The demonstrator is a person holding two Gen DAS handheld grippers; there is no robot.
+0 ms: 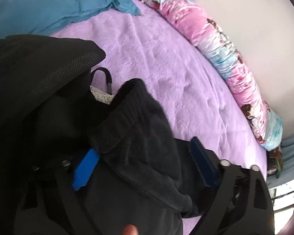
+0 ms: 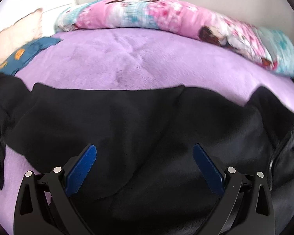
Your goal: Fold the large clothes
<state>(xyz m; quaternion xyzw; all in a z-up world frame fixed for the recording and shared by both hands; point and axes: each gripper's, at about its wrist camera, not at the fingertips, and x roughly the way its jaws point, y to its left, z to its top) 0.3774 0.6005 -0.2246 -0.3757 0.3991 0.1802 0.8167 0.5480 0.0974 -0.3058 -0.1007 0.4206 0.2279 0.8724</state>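
Both hand-held grippers hang over a black garment [image 2: 139, 121] spread on a bed covered by a purple blanket [image 2: 127, 62]. Left hand-held gripper [image 1: 145, 168] stands with its blue pads apart and a thick fleecy fold of the dark cloth bunched between them, low in the centre of its frame; the pads do not look pressed onto the fabric, so it reads as released around the fold, not clenched. A hood-like flap with a mesh lining rises in the left of that view. Right hand-held gripper [image 2: 145, 168] is wide apart and grasping nothing, poised above the flat middle of the garment, which fills the lower half of its frame. A rolled pink-and-teal quilt [image 2: 166, 19] lies along the top, a blue pillow [image 1: 54, 7] at upper left.

Judging by this, the step in hand is taking hold of edges to begin a fold. Next, the left jaws would need to close firmly on the bunched fold, while the right finds an edge rather than flat cloth
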